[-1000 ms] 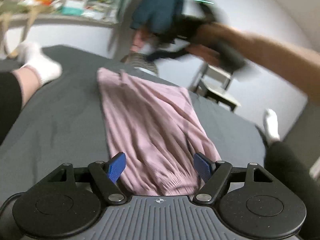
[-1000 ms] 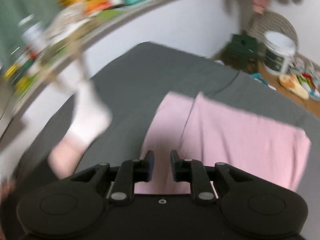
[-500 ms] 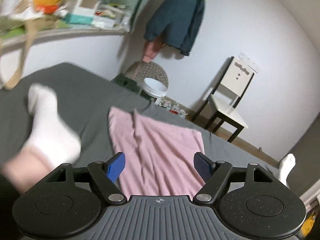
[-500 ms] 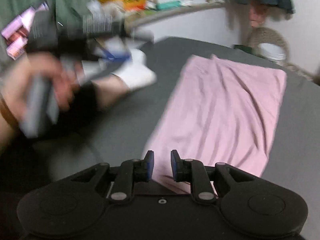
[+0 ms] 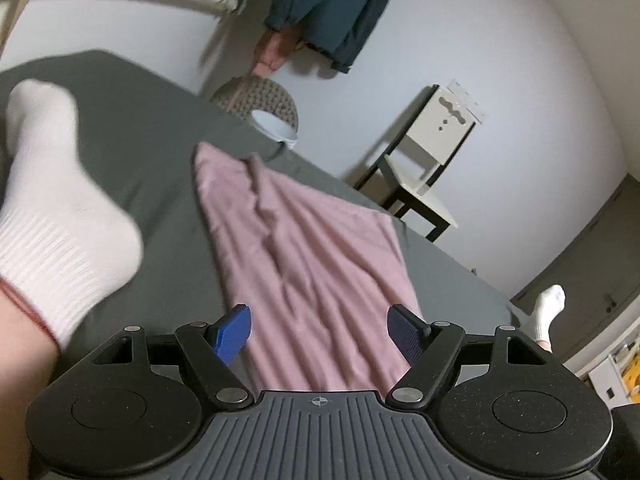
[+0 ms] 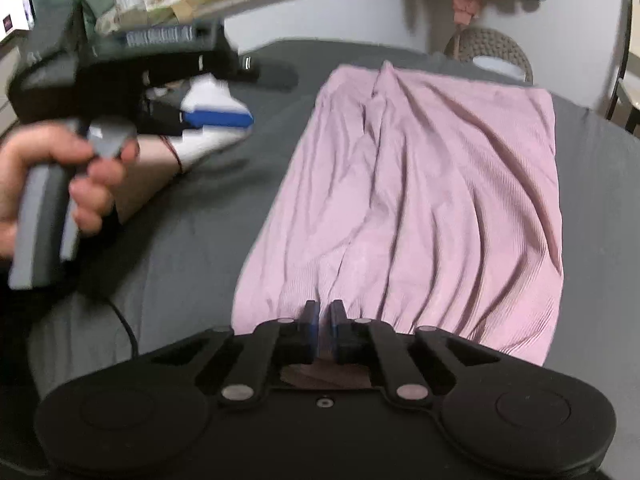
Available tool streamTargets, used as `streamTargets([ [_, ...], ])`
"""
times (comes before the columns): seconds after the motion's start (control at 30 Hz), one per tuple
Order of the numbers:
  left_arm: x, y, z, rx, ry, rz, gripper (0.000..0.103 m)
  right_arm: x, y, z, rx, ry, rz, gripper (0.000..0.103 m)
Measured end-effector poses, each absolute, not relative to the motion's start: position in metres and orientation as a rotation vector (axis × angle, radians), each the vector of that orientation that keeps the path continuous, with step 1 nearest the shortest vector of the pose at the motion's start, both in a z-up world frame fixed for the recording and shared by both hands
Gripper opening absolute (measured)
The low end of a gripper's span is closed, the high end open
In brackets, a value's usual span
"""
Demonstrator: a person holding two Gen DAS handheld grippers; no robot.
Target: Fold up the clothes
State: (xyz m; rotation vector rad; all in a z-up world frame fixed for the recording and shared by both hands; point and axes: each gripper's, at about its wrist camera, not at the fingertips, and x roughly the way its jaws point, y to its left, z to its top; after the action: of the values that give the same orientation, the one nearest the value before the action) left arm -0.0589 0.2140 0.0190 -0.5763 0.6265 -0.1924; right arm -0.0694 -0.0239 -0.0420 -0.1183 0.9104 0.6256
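Right wrist view: the pink garment [image 6: 420,200] lies spread on the grey bed [image 6: 200,248], a long rectangle with soft creases running down it, its near hem right at the right hand-held gripper [image 6: 323,316]. Those two fingers are pressed close together with pink cloth showing in the narrow gap behind them — a pinch on the hem, by the look of it, though the contact itself sits low and partly hidden. That grip makes sense for lifting the near edge and carrying it over.

Over on the left, the left hand-held gripper [image 6: 216,118] hangs in the air above the bed, clear of the garment, a hand [image 6: 60,184] wrapped round its handle. The left wrist view shows its blue pads [image 5: 232,332] spread wide, holding nothing, aimed along the cloth — placed, I'd judge, to take the other near corner. A foot in a white sock [image 5: 52,200] rests on the bed beside the garment.
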Motion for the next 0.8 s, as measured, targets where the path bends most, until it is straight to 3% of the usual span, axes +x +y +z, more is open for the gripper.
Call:
streamTargets([
  [0.17,-0.06,0.226,0.009,-0.636,0.627,-0.197,0.076,-0.083,-0.006,-0.029,-0.086,0.896,0.703,0.006],
  [0.4,-0.06,0.239,-0.004,-0.717,0.624,-0.205,0.076,-0.105,0.026,-0.038,-0.283,0.872,0.746,0.007],
  [0.53,-0.059,0.231,-0.004,-0.713,0.652,-0.219,0.076,-0.098,0.022,-0.029,-0.235,0.882,0.777,0.02],
  [0.8,-0.067,0.203,0.004,-0.513,0.703,-0.25,0.076,0.049,-0.026,0.031,-0.01,0.816,0.604,0.02],
])
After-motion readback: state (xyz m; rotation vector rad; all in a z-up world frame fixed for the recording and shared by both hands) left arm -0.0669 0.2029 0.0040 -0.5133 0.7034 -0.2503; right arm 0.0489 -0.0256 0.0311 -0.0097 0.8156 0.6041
